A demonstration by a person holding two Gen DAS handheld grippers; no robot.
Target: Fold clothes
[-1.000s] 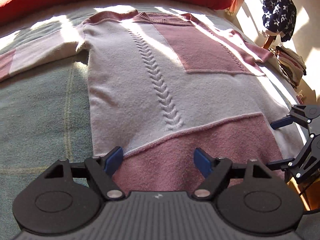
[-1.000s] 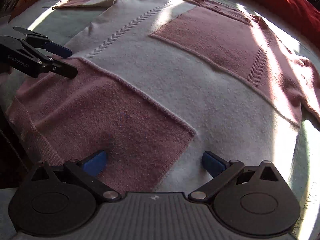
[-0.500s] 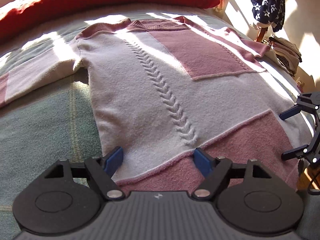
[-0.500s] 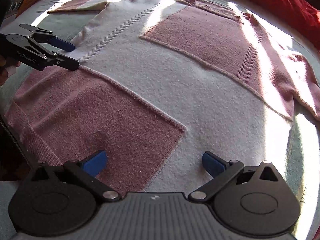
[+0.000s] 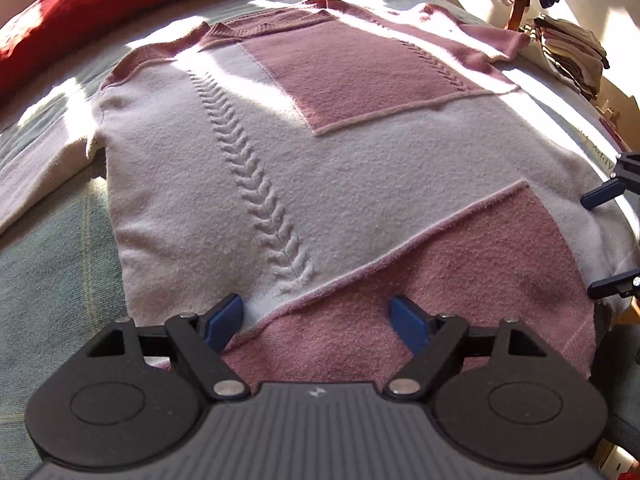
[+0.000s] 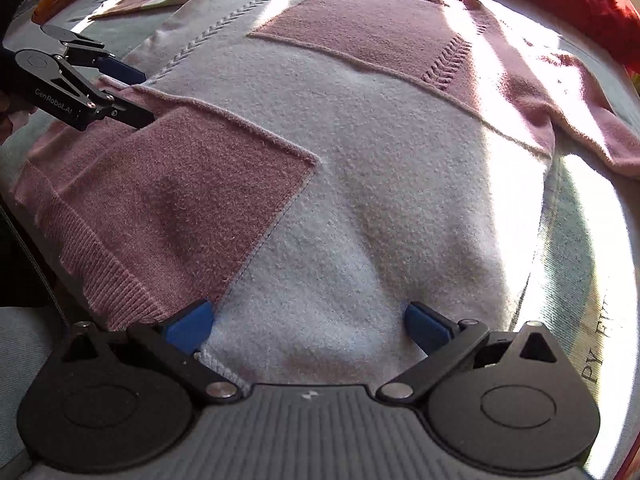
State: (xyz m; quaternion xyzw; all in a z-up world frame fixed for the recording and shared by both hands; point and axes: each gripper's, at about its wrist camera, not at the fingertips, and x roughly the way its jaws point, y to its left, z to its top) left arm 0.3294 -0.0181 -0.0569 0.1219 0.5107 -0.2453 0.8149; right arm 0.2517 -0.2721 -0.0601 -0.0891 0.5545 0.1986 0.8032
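The sweater (image 5: 320, 184) lies flat, front up, spread over the bed (image 5: 52, 264). Its neck points toward the red pillow (image 5: 80, 12) and its ribbed hem (image 6: 100, 264) lies nearest you. One sleeve runs out to the left over the cover, the other off to the right.

Your left gripper (image 5: 318, 322) hangs over the hem end where the pink patch meets the cream panel. Its jaws are opening and already stand wide, with only flat knit beneath them and nothing pinched. Your right gripper (image 6: 306, 326) sits over the cream part by the hem, close to the right side seam. Its jaws also stand wide apart and grip nothing.

Judge this as a thick, fuzzy knit: soft, limp, light enough for one pinch, yet bulky where it doubles. It will sag and stretch if you lift it by a single layer in the middle, and the nap should cling rather than slip between the pads.

Take hold at edges, not on the open panel. The ribbed hem is the firmest band, so pinch both layers there, or at a side seam or shoulder. Keep the two holds level so the fold line stays straight, and bring the sleeves in before you double the body.
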